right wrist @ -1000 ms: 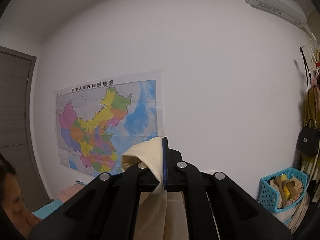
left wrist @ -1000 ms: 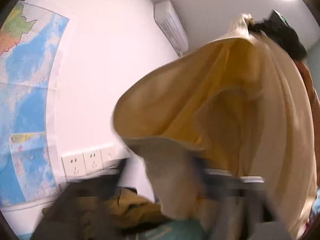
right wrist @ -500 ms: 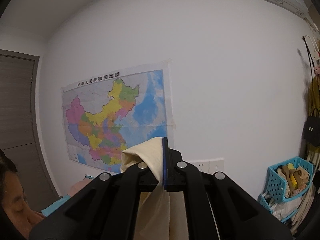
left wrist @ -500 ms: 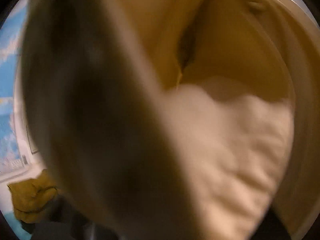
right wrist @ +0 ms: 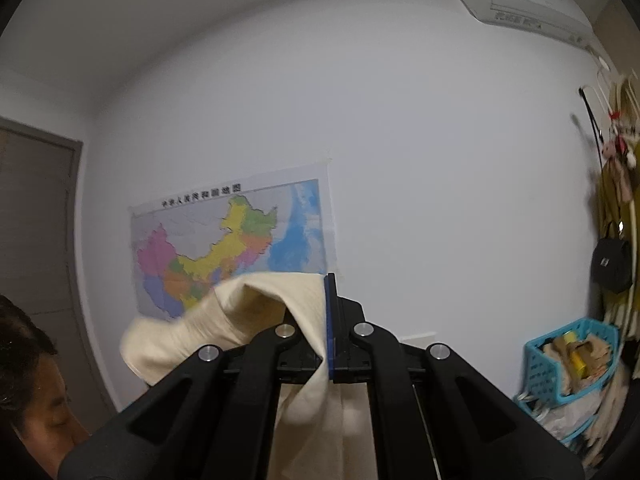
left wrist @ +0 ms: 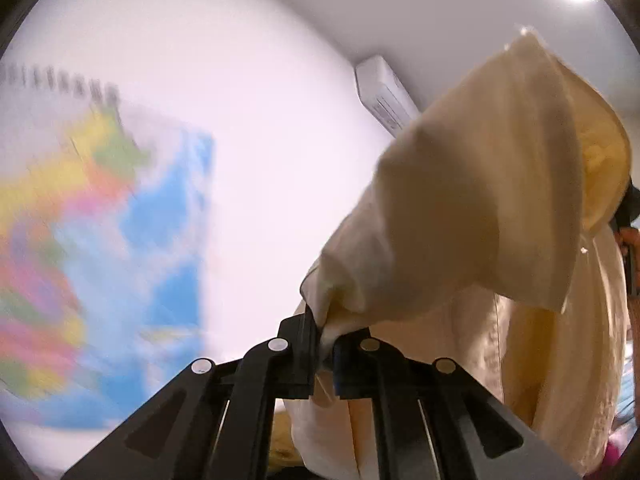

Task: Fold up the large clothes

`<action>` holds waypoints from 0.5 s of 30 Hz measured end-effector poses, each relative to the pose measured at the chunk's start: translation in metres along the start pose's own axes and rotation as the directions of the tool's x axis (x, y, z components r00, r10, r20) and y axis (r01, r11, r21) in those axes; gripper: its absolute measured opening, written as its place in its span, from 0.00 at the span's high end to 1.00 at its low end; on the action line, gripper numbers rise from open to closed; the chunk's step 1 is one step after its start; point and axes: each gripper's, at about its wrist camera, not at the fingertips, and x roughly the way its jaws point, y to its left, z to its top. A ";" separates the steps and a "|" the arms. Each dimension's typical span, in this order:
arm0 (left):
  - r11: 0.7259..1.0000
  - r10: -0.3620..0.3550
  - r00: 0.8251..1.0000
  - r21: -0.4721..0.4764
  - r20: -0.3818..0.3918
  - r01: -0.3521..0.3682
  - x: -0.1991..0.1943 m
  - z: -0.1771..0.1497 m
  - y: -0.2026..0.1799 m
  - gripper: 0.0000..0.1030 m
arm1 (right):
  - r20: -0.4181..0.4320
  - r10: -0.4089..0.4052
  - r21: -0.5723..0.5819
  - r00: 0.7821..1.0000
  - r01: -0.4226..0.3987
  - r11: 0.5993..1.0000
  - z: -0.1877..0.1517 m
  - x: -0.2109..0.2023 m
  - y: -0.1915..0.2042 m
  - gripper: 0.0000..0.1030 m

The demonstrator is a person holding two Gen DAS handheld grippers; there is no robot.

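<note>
Left gripper (left wrist: 325, 340) newly clenched on cream garment (left wrist: 480, 208), right gripper (right wrist: 329, 328) grasping it, map (right wrist: 232, 248) title illegible.

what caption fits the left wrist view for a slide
Left gripper shut on a corner of the cream garment, lifted before a white wall with a blurred map.

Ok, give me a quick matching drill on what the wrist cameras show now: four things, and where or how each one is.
Things:
1. cream garment
2. map
3. air conditioner
4. blue basket

States:
A. high on the wall, near the ceiling
B. low at the right, stuffed with items
C. pinched by both the left gripper and the right gripper
D. taped flat on the wall

Pairs: 1-C, 2-D, 3-A, 4-B
</note>
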 end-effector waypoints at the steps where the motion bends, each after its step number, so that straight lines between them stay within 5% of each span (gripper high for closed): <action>1: 0.997 0.056 0.998 0.045 0.008 -0.056 -0.018 0.012 -0.003 0.95 | -0.005 0.013 0.007 1.000 -0.013 1.000 -0.004 0.001 -0.001 0.98; 8: 0.927 0.321 0.946 0.216 -0.042 -0.305 -0.117 0.084 -0.028 0.95 | -0.071 0.204 0.087 0.976 -0.198 0.976 -0.037 0.027 0.011 0.98; 11: 0.871 0.427 0.902 0.295 -0.059 -0.393 -0.159 0.108 -0.049 0.95 | -0.062 0.302 0.090 0.951 -0.296 0.951 -0.039 0.031 0.023 0.98; 15: 0.818 0.533 0.837 0.327 -0.123 -0.473 -0.163 0.103 -0.050 0.94 | -0.078 0.373 0.107 0.925 -0.364 0.925 -0.046 0.064 0.029 0.98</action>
